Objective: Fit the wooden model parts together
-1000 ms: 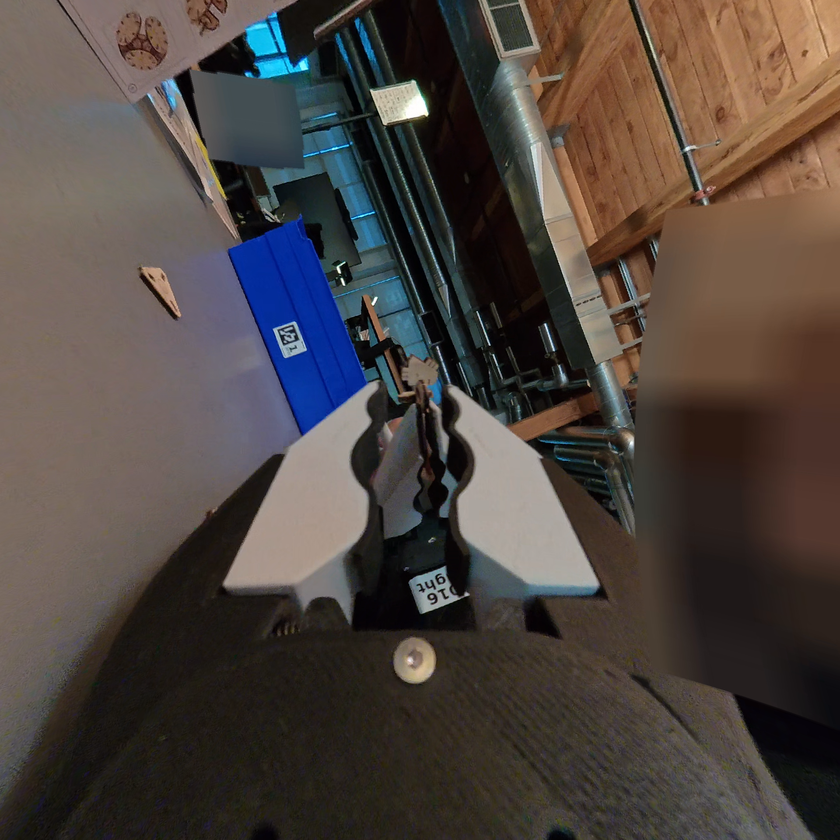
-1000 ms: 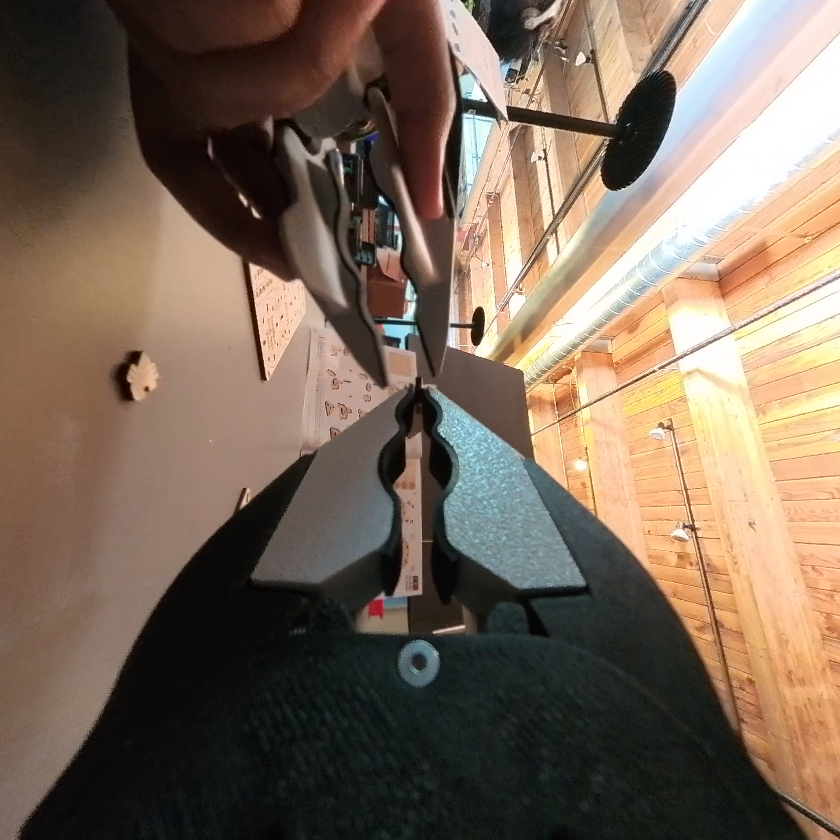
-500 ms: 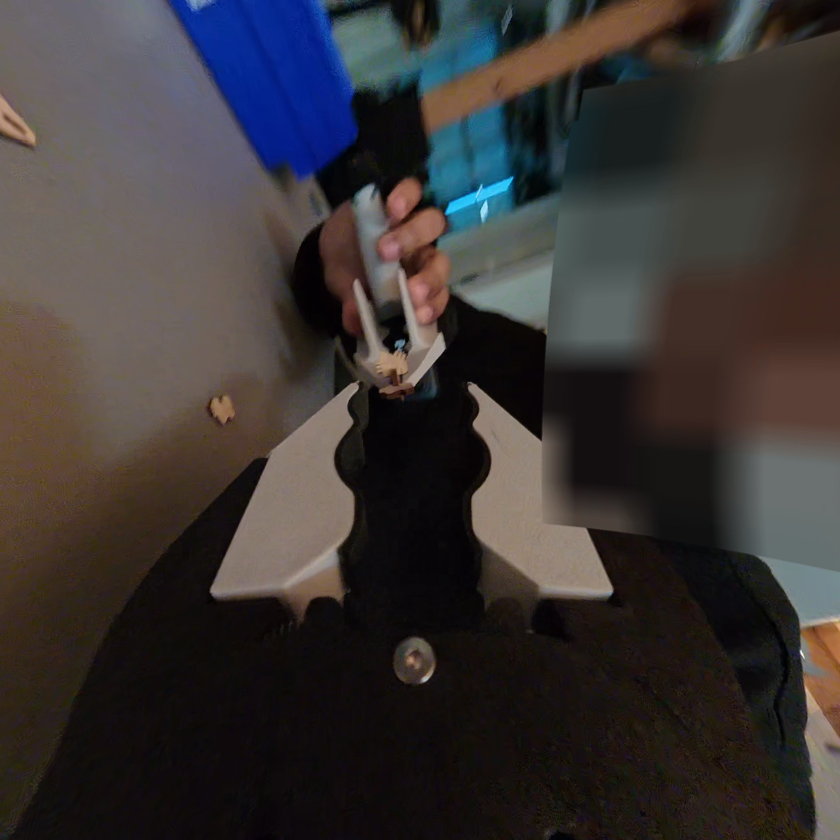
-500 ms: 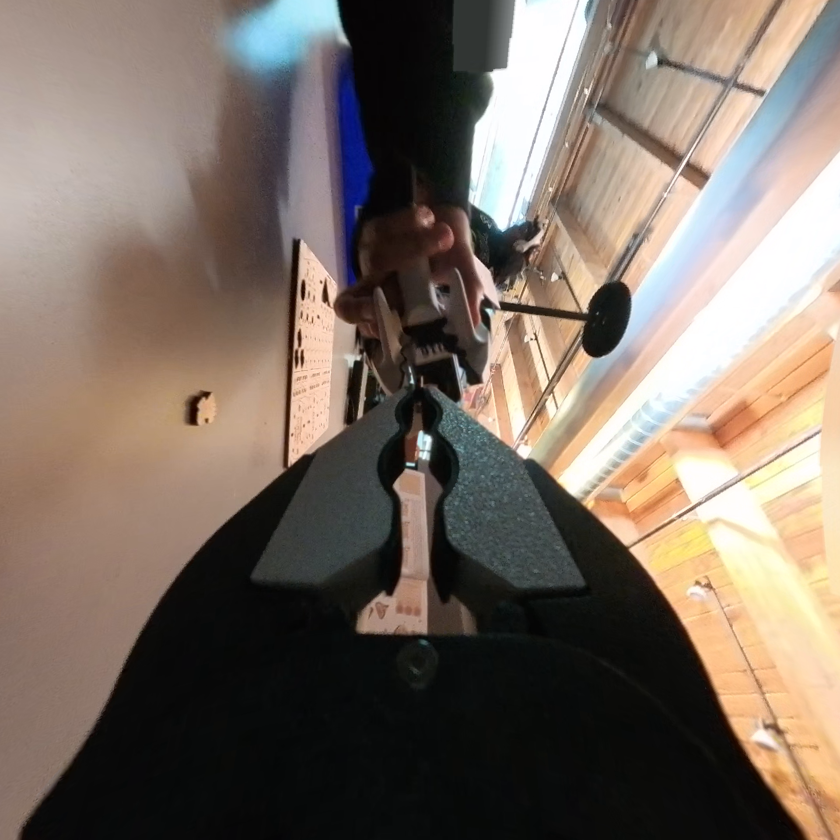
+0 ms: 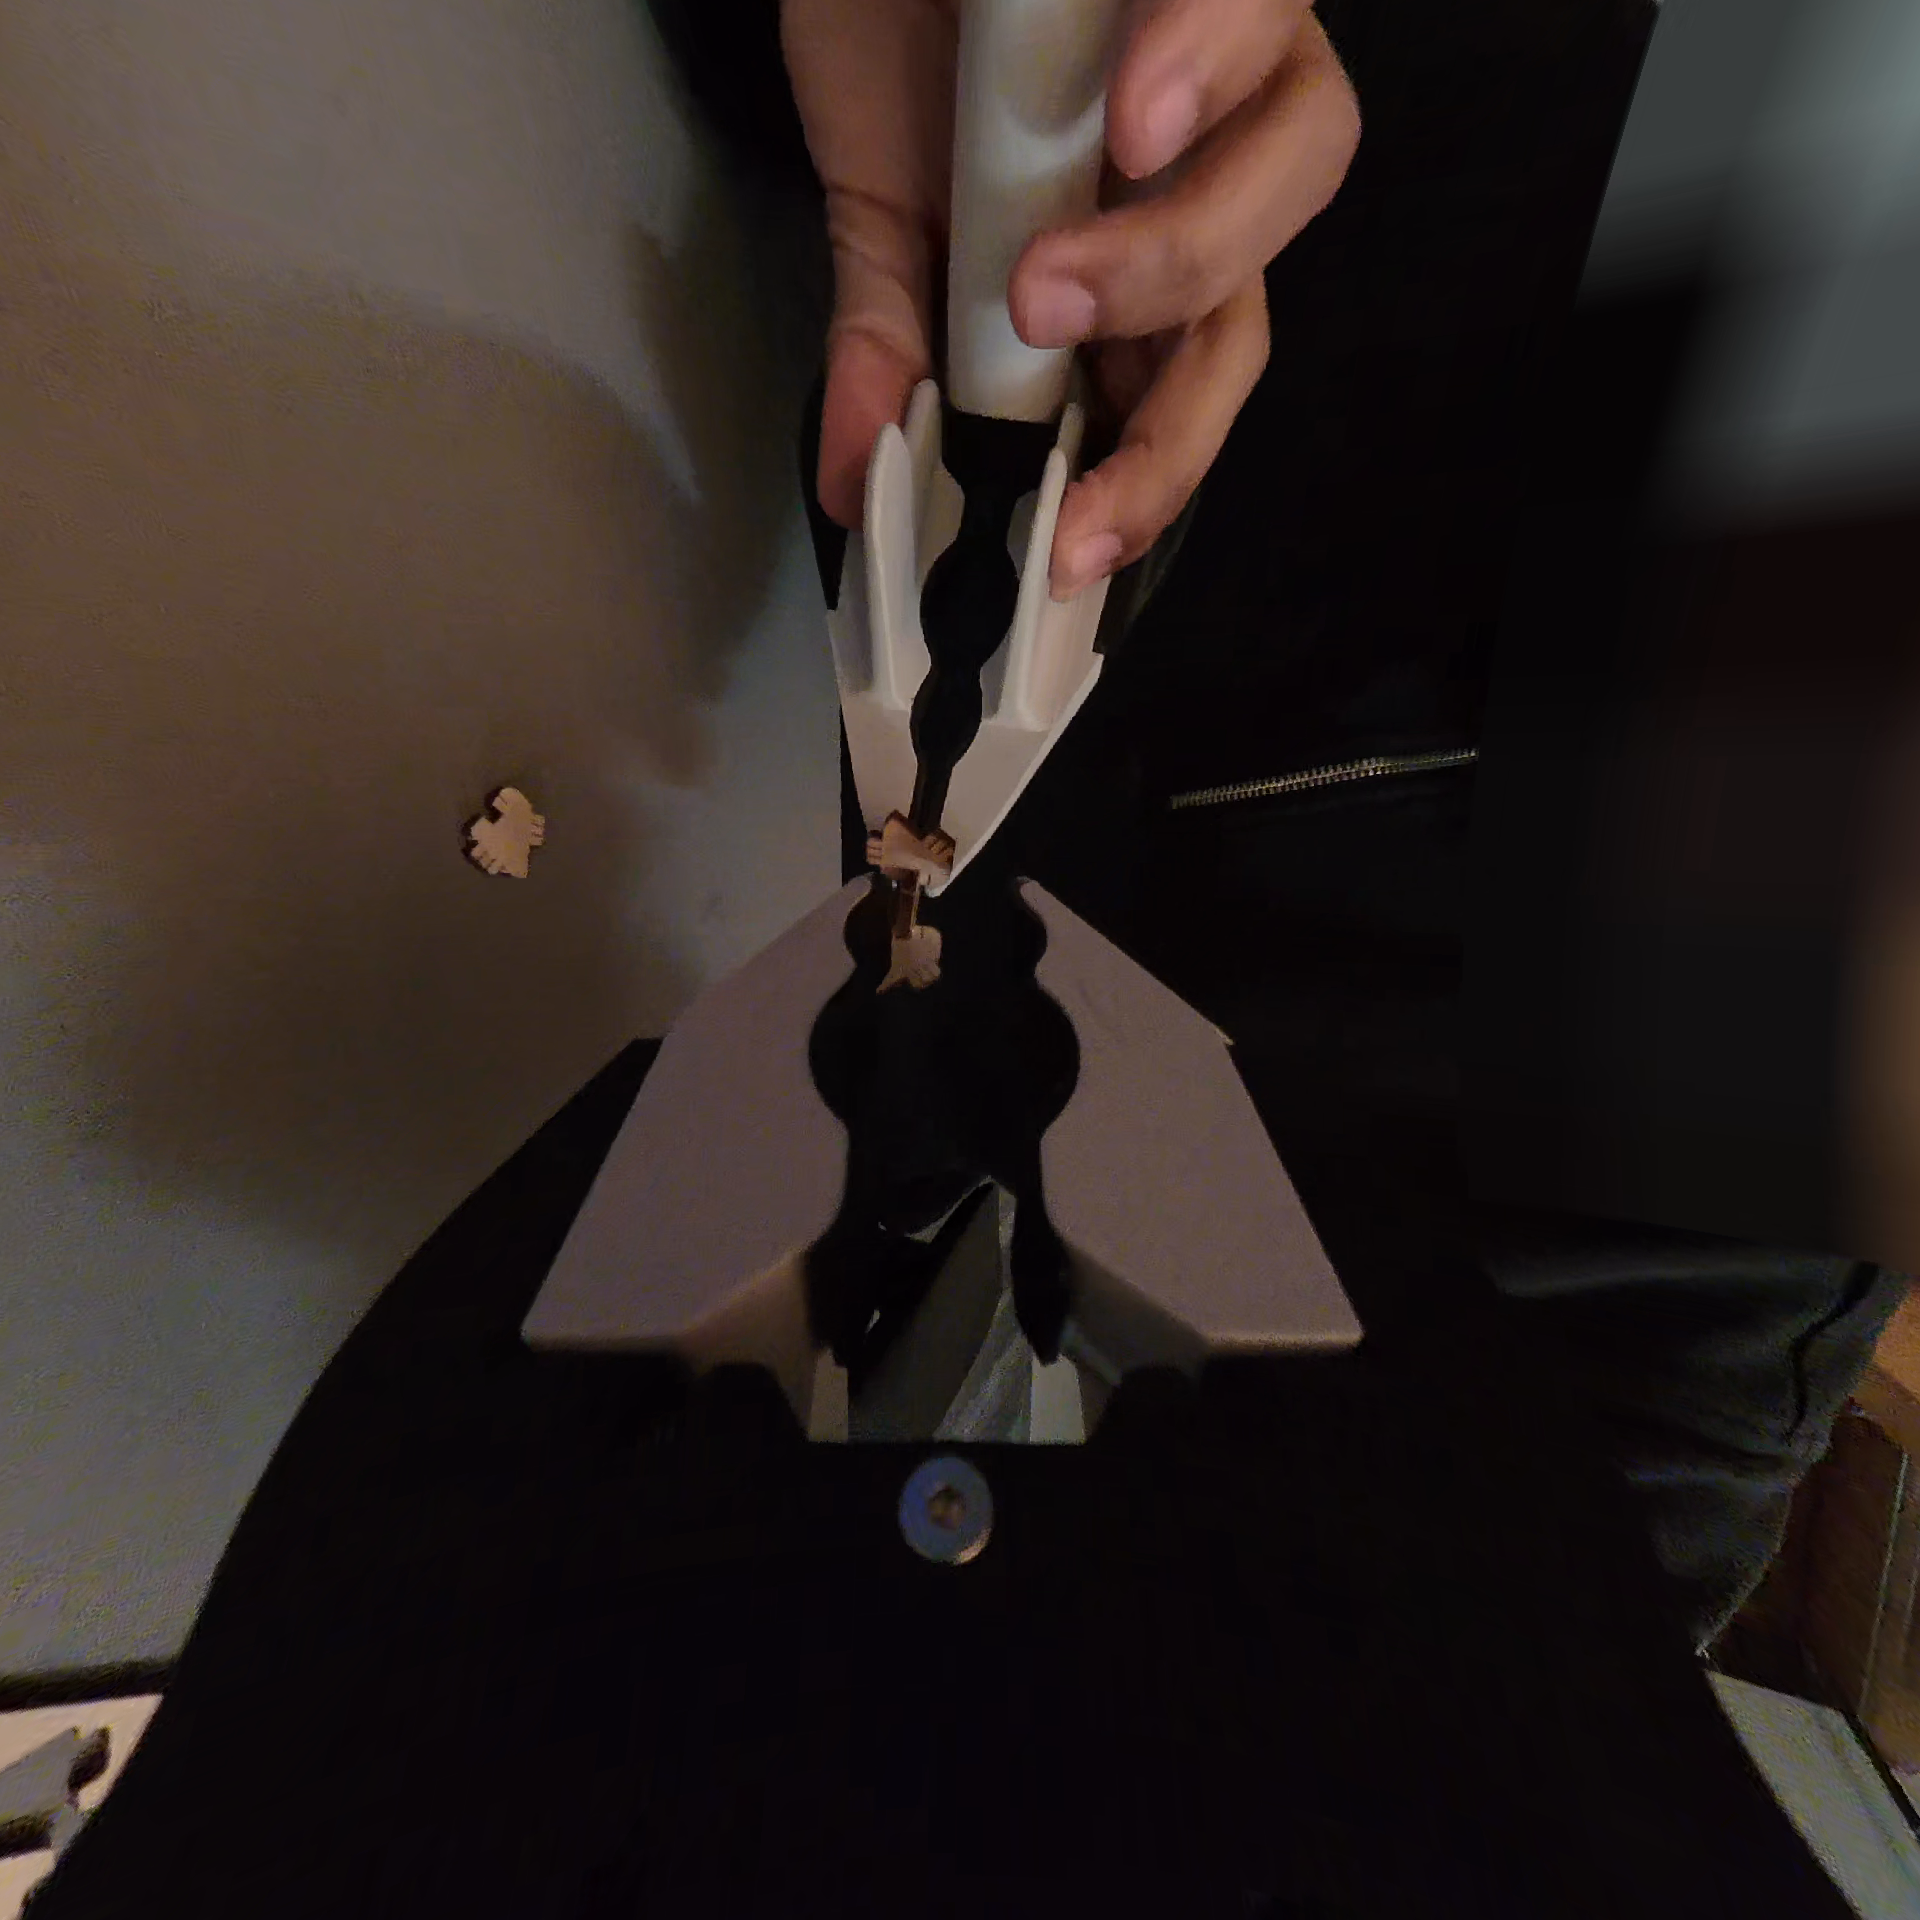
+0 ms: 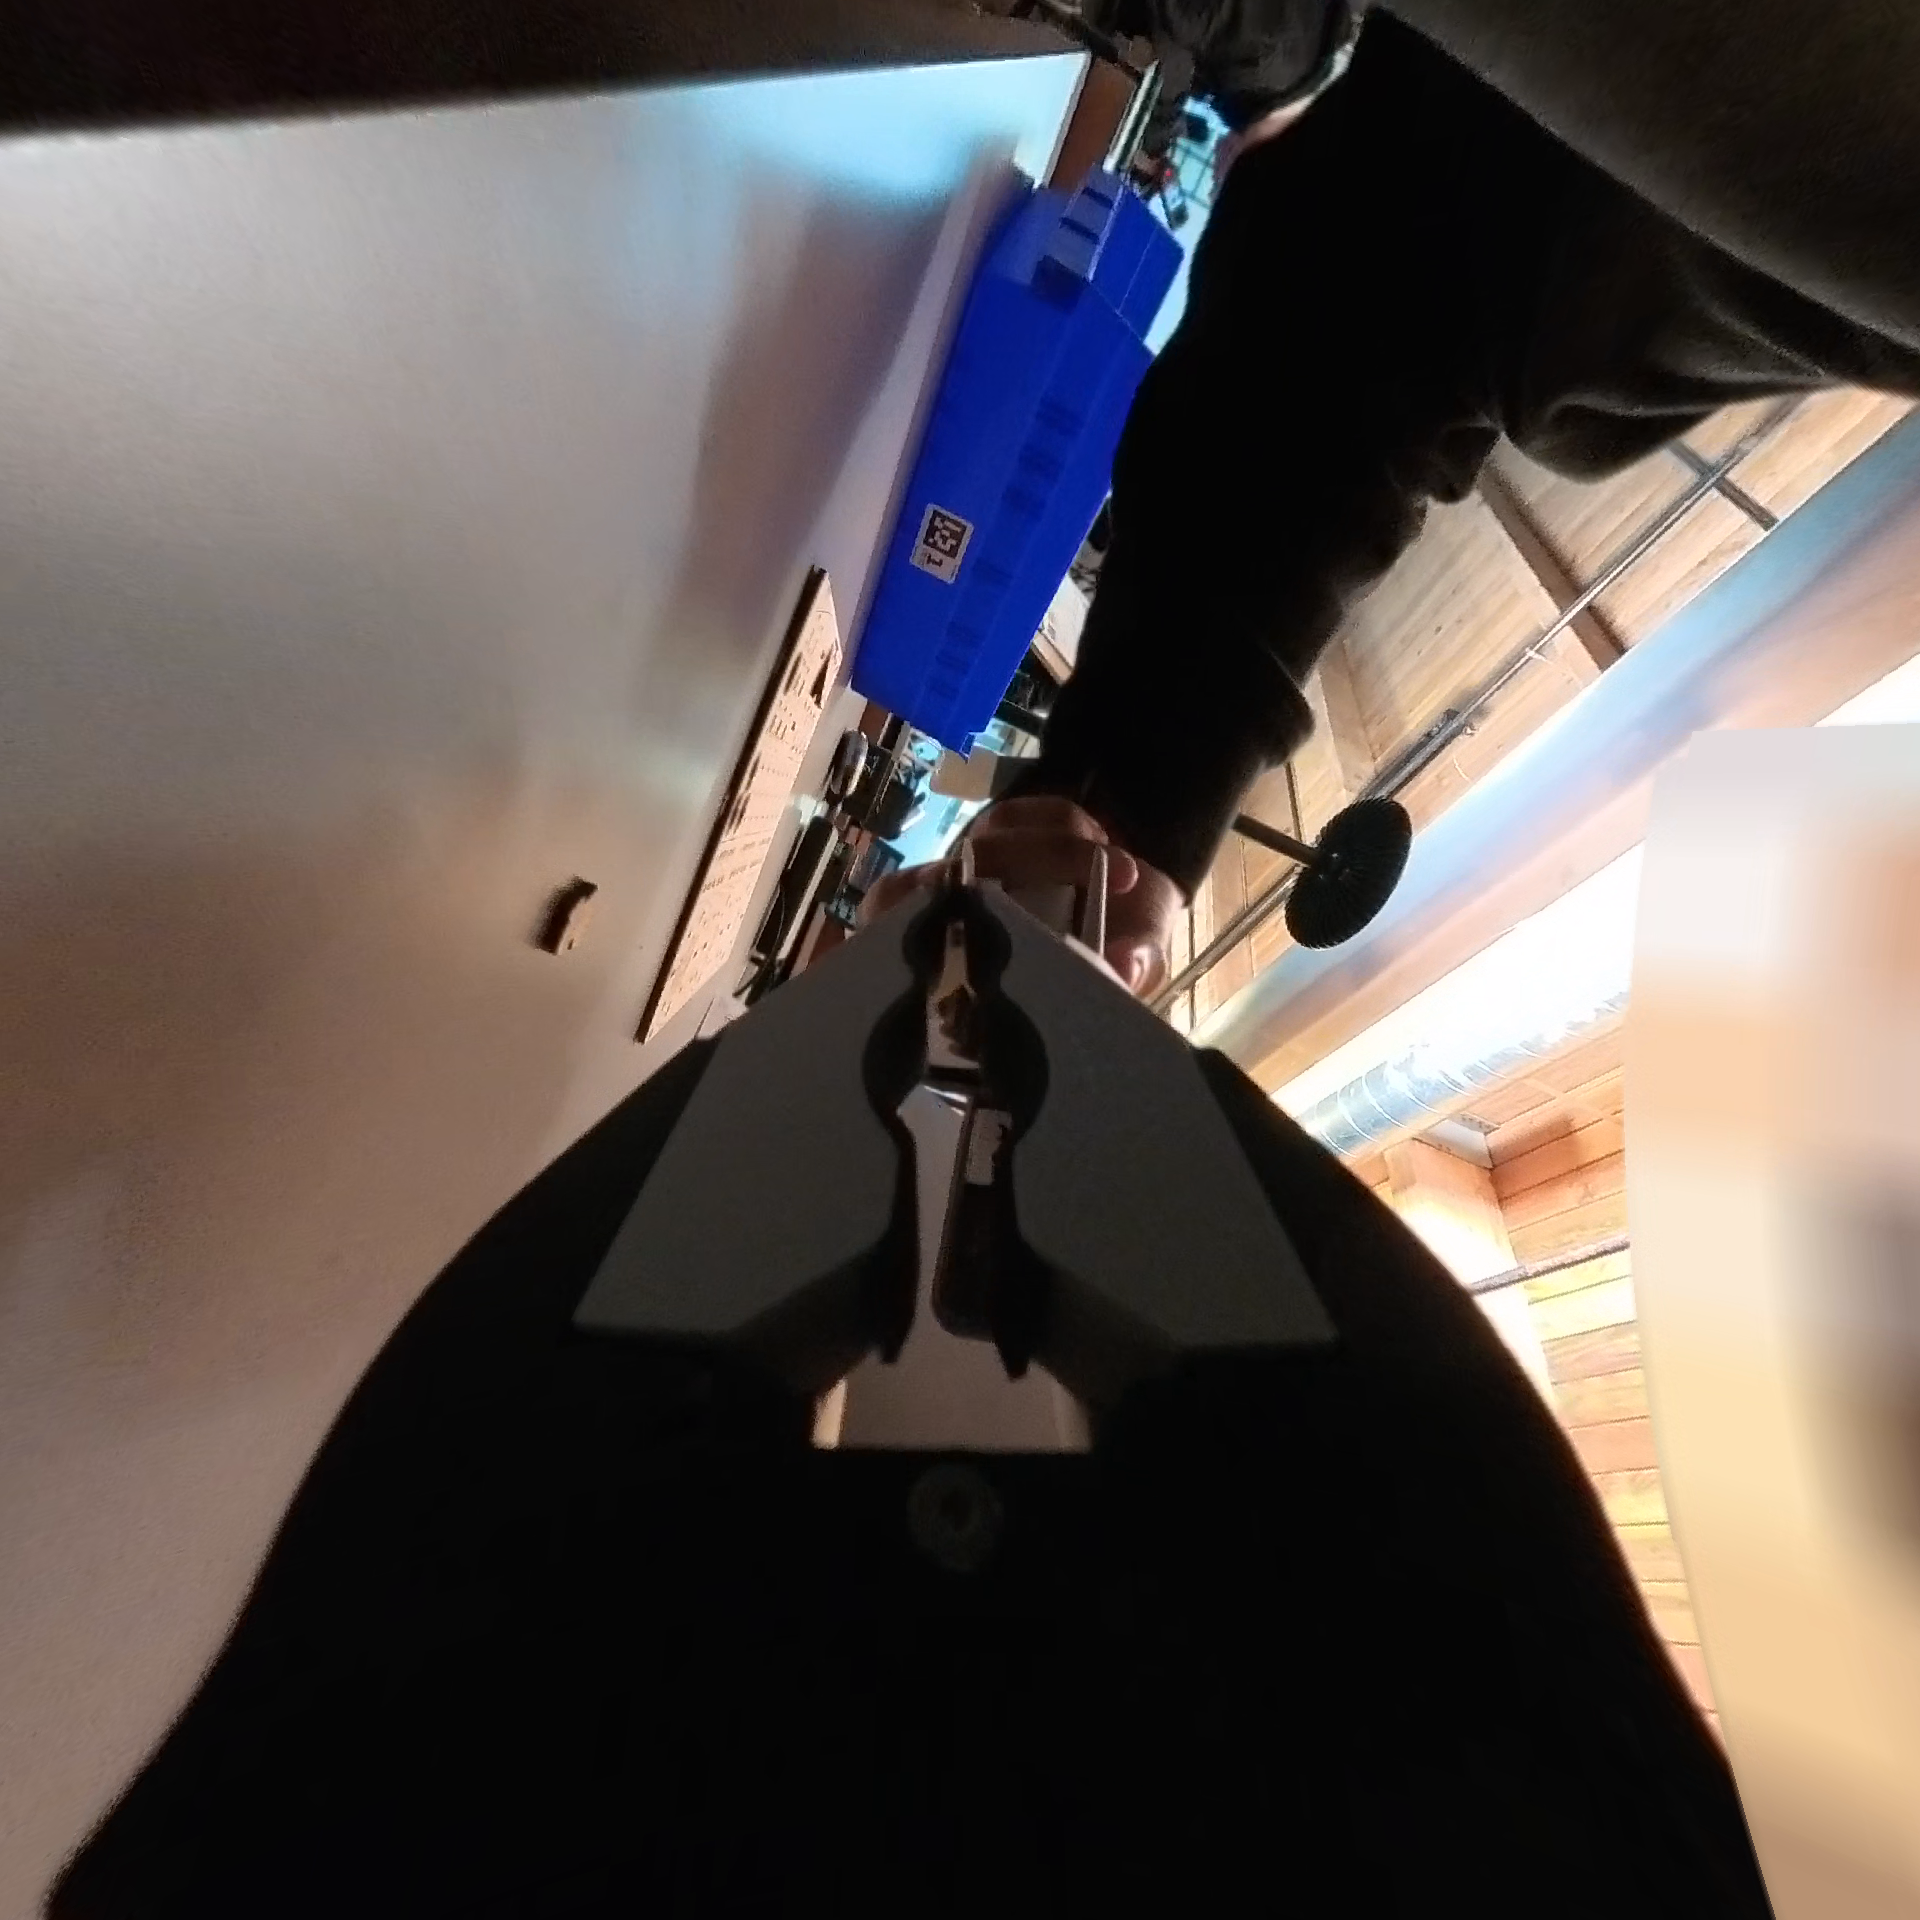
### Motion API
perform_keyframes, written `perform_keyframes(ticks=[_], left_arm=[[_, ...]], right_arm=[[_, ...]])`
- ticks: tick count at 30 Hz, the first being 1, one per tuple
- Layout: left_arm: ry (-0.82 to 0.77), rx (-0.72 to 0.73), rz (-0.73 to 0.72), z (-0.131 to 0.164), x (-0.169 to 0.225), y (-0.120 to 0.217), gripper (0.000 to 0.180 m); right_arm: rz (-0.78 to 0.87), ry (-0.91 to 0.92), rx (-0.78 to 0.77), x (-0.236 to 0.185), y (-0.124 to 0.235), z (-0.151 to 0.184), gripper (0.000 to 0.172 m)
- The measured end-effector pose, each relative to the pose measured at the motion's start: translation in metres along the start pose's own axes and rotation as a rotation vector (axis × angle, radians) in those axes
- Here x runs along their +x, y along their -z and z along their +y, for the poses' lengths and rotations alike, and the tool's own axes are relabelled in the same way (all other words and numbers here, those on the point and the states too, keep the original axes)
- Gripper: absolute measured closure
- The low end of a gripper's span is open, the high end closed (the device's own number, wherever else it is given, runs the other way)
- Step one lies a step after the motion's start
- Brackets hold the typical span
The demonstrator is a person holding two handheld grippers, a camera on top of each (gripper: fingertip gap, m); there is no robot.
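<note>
Here we hold the right gripper clamped on a small wooden assembly – its lower end sits between the left gripper's parted fingers, untouched; a loose wooden piece lies on the table.

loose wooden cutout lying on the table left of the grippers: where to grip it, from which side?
The wooden cutout lies flat on the grey table, apart from both grippers. It's thin with notched, toothed edges, so probably best to come straight down at the table face with a hand-held gripper and pinch across its two smoother opposite edges, not the toothed lobes.
</note>
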State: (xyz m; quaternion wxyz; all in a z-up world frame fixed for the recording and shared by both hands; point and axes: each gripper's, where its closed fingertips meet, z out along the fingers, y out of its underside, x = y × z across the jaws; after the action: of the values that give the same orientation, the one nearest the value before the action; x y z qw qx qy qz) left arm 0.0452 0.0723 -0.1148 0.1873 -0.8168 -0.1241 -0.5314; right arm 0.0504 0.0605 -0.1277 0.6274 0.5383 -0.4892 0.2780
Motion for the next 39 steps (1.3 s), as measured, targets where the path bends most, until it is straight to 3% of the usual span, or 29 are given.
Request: perform_keyframes(ticks=[20, 26, 29, 32, 35, 39], left_arm=[[-0.002, -0.061, 0.058, 0.016, -0.005, -0.013, 0.179], [-0.028, 0.016, 0.046, 0.011, -0.005, -0.006, 0.18], [-0.045, 0.153, -0.011, 0.001, -0.004, 0.012, 0.18], [-0.087, 0.389, 0.006, -0.014, 0.016, 0.035, 0.18], [-0.139, 0.595, -0.077, -0.014, 0.015, 0.055, 0.18], [-0.175, 1.024, -0.114, -0.014, 0.008, 0.096, 0.18]], right_arm=[[0.006, -0.004, 0.037, 0.003, 0.0, -0.013, 0.172], [0.04, -0.012, -0.002, 0.004, -0.001, -0.005, 0.172], [0.012, -0.096, -0.064, -0.002, -0.001, 0.012, 0.169], [-0.044, -0.303, -0.078, -0.01, 0.003, 0.029, 0.17], [-0.148, -0.626, -0.072, -0.025, 0.005, 0.044, 0.172], [-0.343, -1.046, -0.06, -0.057, 0.005, 0.049, 0.169]])
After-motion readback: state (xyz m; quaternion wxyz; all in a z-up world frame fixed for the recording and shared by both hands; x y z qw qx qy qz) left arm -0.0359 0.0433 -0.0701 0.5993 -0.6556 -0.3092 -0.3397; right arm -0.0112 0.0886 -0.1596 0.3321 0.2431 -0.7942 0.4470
